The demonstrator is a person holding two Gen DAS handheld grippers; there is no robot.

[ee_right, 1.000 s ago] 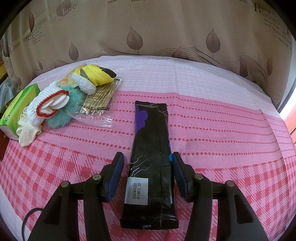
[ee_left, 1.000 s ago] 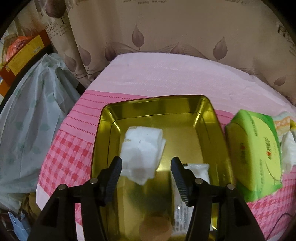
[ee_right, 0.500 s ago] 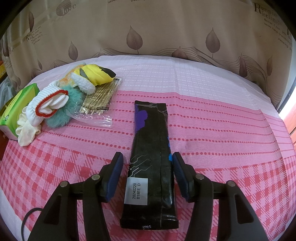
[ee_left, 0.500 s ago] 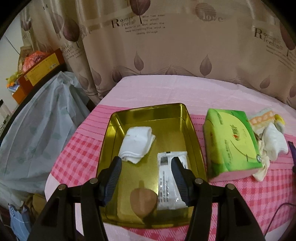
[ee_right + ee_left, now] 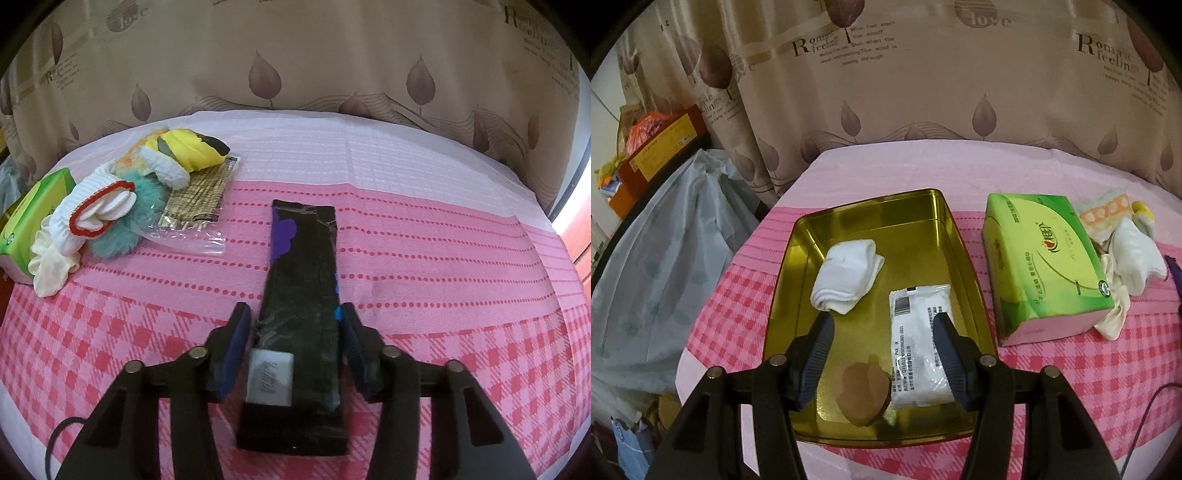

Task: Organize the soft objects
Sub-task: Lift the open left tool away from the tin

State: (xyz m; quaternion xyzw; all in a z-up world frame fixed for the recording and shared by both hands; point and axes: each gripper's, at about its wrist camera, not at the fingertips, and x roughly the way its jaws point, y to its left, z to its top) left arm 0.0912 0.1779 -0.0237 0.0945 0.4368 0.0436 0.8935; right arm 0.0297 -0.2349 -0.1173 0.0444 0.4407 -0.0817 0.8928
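At the centre of the frame a shiny gold metal tray [image 5: 798,258] sits on a pink checked tablecloth [image 5: 1071,369], holding a folded white sock [image 5: 846,280], a white printed plastic packet [image 5: 921,343] and a brown heart-shaped pad [image 5: 862,400]. The left gripper [image 5: 882,354] rises from the lower edge with its jaws wide apart and nothing between them. To the right lies a green tissue pack [image 5: 1045,266], with a heap of pale cloth items [image 5: 1126,254] just beyond it.
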